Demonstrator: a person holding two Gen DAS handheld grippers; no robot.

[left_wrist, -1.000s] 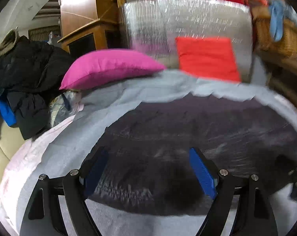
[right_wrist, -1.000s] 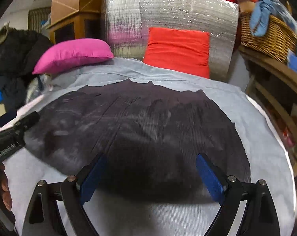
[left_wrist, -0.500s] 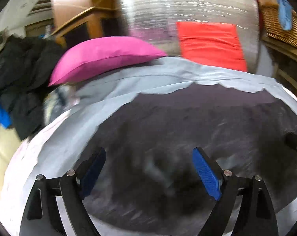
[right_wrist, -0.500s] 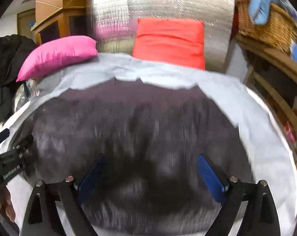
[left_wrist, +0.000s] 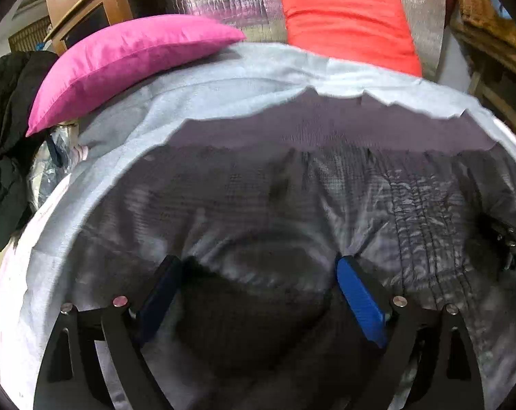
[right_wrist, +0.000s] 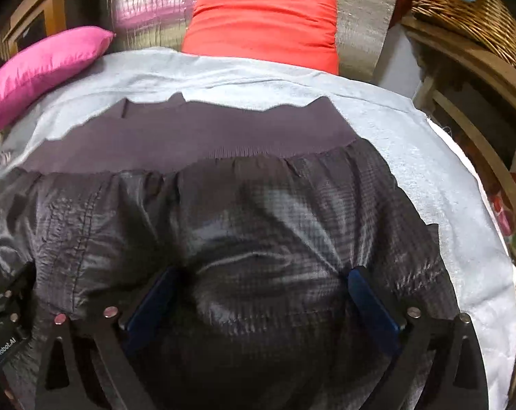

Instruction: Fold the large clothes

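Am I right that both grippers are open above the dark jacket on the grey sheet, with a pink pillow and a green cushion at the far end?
Nearly. The cushion is red, not green; the right wrist view shows it leaning on the silver panel. The rest holds: left gripper and right gripper are open above the dark jacket on the grey sheet, with the pink pillow at the far end.

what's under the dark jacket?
A pale grey sheet shows all round the jacket, spread flat. Whatever lies beneath the sheet is mostly covered; only a whitish edge peeks out at its side.
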